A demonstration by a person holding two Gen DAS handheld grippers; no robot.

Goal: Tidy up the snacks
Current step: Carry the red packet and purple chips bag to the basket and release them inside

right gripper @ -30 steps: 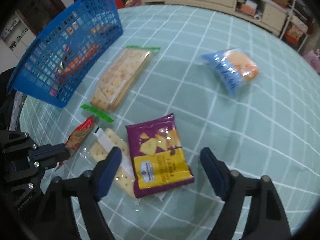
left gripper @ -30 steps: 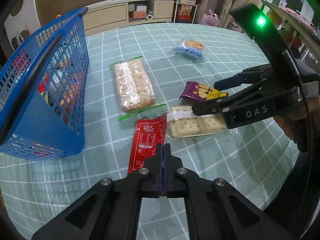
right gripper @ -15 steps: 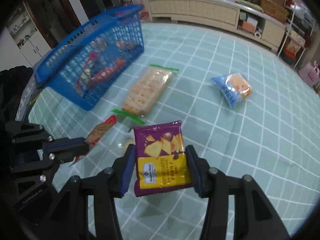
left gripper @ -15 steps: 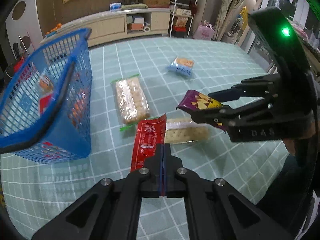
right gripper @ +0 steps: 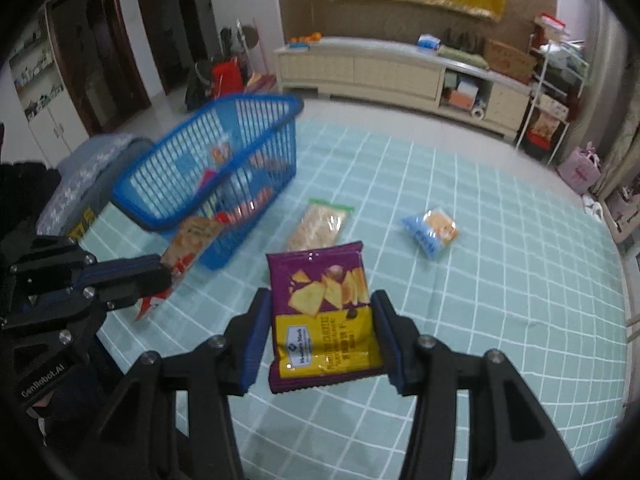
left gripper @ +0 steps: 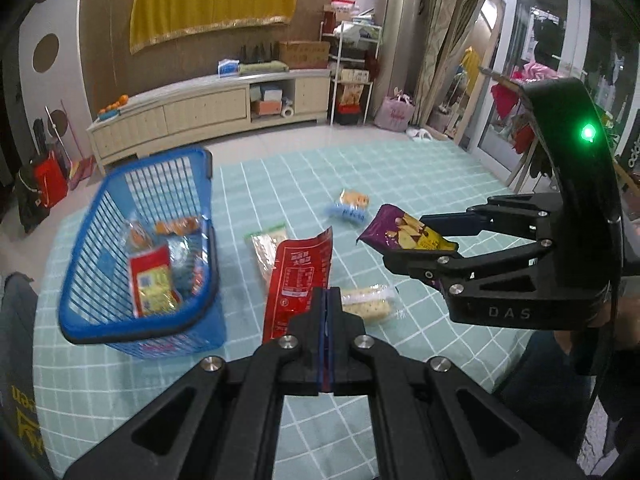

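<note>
I look across a living room: a long cream sideboard [left gripper: 208, 108] along the brown far wall, a yellow cloth [left gripper: 212, 0] hanging above it, and in front of me the bench [right gripper: 500, 280] under a pale green checked cover.

My left tongs [left gripper: 325, 312] are pressed together on the lower end of a red snack packet [left gripper: 298, 276], which stands up off the bench. My right tongs [right gripper: 320, 336] are clamped on the sides of a purple and yellow chip bag [right gripper: 324, 312], having just been closing onto it; the bag hangs clear of the bench.

In the left wrist view the blue basket [left gripper: 80, 320] sits at 9 o'clock, well apart from the red packet, with several wrapped snacks [left gripper: 154, 276] already lying inside. Between basket and right tongs, a clear bag of crackers [left gripper: 266, 246] lies flat at about 12 o'clock beyond my left tongs, partly hidden behind the red packet. A smaller cracker pack [left gripper: 366, 306] lies just right of the left tongs. A blue and orange snack pouch [left gripper: 352, 206] rests farther off at 1 o'clock, alone.

From the right wrist view the basket is at 10 o'clock, and the left tongs with the red packet stand between my chip bag and it.
</note>
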